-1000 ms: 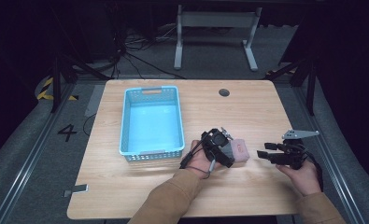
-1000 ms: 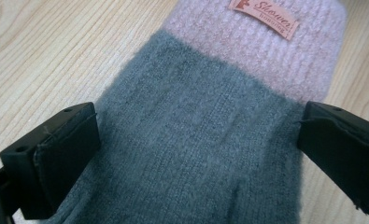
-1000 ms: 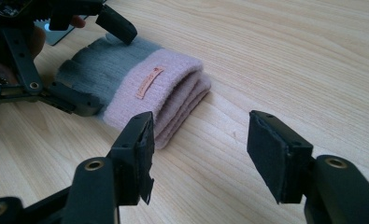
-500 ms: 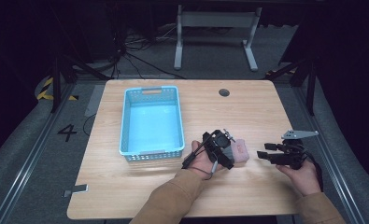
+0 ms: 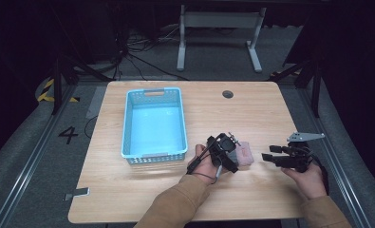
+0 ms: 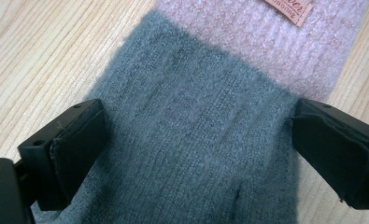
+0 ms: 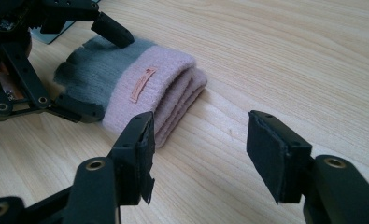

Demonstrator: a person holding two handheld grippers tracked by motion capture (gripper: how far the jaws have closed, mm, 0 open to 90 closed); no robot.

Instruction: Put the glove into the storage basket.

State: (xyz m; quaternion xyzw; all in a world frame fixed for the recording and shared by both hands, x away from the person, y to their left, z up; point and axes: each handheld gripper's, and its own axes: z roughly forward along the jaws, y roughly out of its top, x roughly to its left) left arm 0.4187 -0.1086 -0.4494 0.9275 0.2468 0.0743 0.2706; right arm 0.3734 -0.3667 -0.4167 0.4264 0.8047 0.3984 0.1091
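A: Where is the glove found?

B: The folded glove (image 5: 242, 156), grey at the finger end and pink at the cuff, is seen lying flat on the wooden counter (image 5: 251, 114), just to the right of the blue basket (image 5: 153, 124) and near the front edge. A small tan label is sewn onto the pink cuff.

A: How are the left tongs placed?

B: The left tongs (image 5: 229, 153) are lowered over the grey part of the glove. In the left gripper view the jaws are set wide, one at each edge of the knit, with the glove (image 6: 196, 135) lying between them. They have just been closed a little. Whether the pads press on the wool cannot be told for certain; the knit looks unsqueezed.

A: And the right tongs?

B: The right tongs (image 5: 270, 158) are held apart from the glove, well to its right, above bare counter. In the right gripper view the jaws are spread, with nothing between them, and the glove (image 7: 140, 88) is seen just beyond.
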